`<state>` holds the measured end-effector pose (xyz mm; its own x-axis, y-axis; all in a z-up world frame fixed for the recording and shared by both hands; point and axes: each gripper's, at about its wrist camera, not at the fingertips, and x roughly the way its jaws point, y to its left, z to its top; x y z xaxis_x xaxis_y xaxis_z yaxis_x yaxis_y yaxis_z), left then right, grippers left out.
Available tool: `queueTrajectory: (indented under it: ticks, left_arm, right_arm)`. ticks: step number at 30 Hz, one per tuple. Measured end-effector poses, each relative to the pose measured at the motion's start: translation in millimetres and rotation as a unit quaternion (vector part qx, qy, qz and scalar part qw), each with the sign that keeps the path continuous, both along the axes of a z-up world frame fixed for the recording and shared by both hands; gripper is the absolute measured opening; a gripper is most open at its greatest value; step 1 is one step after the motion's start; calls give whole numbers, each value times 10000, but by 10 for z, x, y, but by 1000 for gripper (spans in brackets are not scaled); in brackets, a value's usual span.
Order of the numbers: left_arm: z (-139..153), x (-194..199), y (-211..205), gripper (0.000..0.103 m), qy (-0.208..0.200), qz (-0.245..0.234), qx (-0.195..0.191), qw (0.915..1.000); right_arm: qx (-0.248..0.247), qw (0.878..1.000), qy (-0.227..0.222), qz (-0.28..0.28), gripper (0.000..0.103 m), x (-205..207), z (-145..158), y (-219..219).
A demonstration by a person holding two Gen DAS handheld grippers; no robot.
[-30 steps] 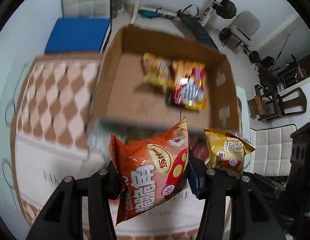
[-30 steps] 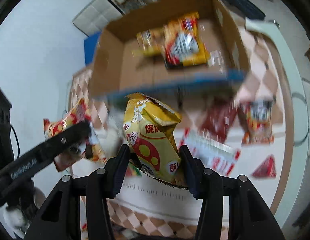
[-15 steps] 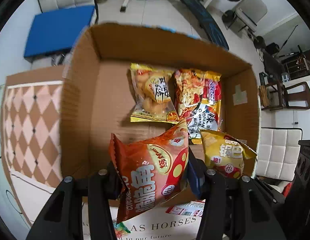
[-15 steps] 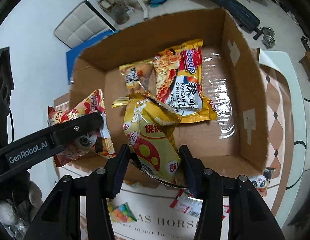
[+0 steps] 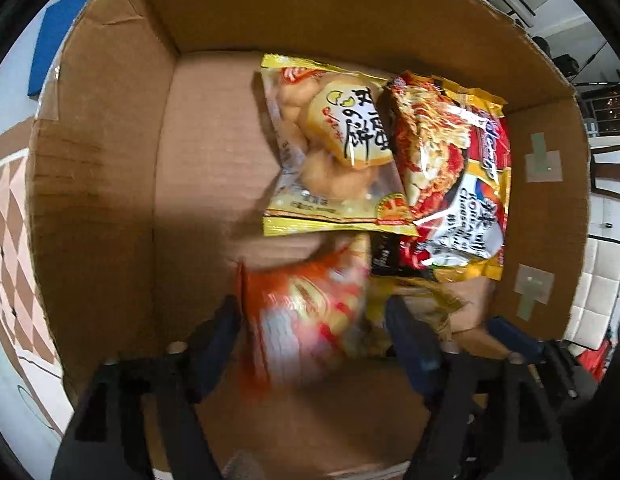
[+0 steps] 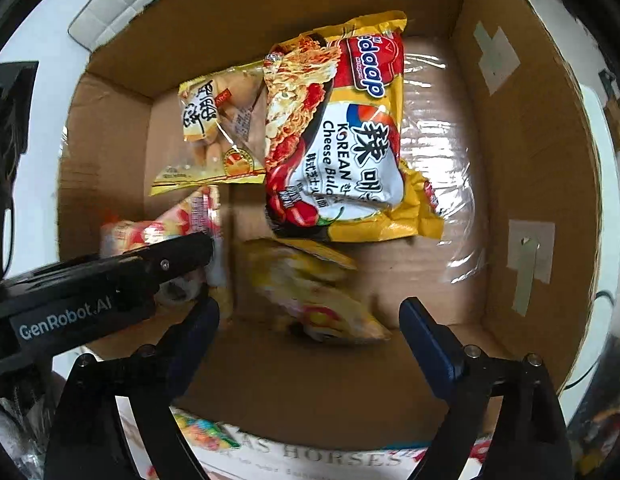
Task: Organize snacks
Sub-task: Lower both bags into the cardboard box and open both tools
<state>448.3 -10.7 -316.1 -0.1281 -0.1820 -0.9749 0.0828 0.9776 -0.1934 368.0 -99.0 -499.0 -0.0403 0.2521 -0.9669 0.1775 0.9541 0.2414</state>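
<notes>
In box (image 6: 530,128): drop step.
Right gripper (image 6: 307,322): wide, yellow bag (image 6: 314,292) released.
Left gripper (image 5: 314,322): orange bag (image 5: 305,320) between fingers, grip unclear.
Next: withdraw, fetch more.

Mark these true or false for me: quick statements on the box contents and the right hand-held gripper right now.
1. The right hand-held gripper is open. True.
2. The noodle packet lies outside the cardboard box. False: it lies on the box floor.
3. The yellow chip bag is clamped by the right hand-held gripper. False: it lies free between the spread fingers.
4. The biscuit bag lies against the noodle packet. True.
</notes>
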Motion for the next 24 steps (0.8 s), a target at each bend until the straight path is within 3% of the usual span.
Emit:
queueTrajectory:
  ticks: [4,10,24]
  left_arm:
    - [24,-6,54,85,-69,55,-21,10000]
    - [133,-8,233,86,-242,165,-16,9996]
    - [942,-550,374,86,-1710,271,250,9846]
  right_arm:
    - [-326,9993,0,203,94,45,-33,58]
    - [-411,9992,-7,19,95,70,-27,72]
    - [-853,9909,-1009,-262,95,-361,663,77]
